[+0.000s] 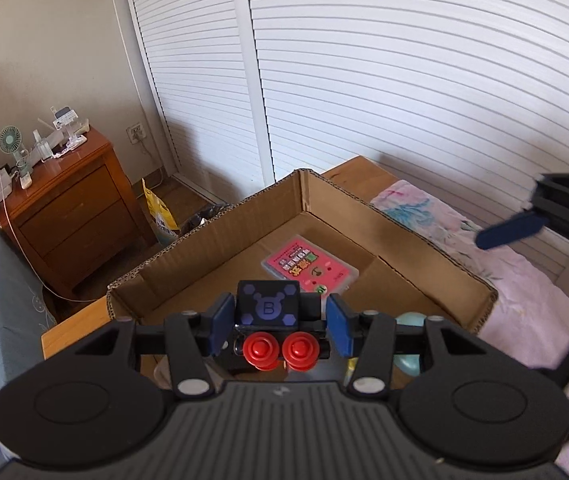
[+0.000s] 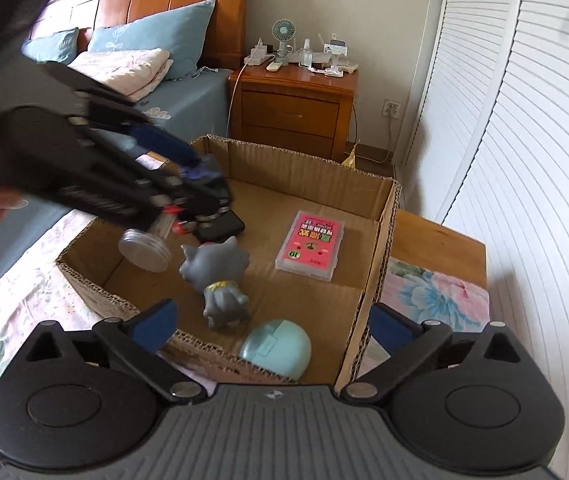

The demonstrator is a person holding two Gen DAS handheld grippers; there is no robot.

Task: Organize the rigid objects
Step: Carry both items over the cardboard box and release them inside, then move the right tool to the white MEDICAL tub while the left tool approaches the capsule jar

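My L gripper (image 1: 280, 322) pinching black toy w/ red knobs (image 1: 280, 350) over cardboard box (image 1: 424, 252); R gripper (image 2: 272, 326) spread wide, empty.

Wooden nightstand (image 2: 292, 108) with small fan (image 2: 283, 34), louvered doors (image 1: 404, 80).

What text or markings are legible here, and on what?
"B" inside a bear-head outline: top of the black toy clamped in the left gripper.
"10" in a green circle: corner of the pink card box inside the cardboard box.
Larger printed characters on the pink card box: too small and blurred to read.
Items on the nightstand: nothing legible.
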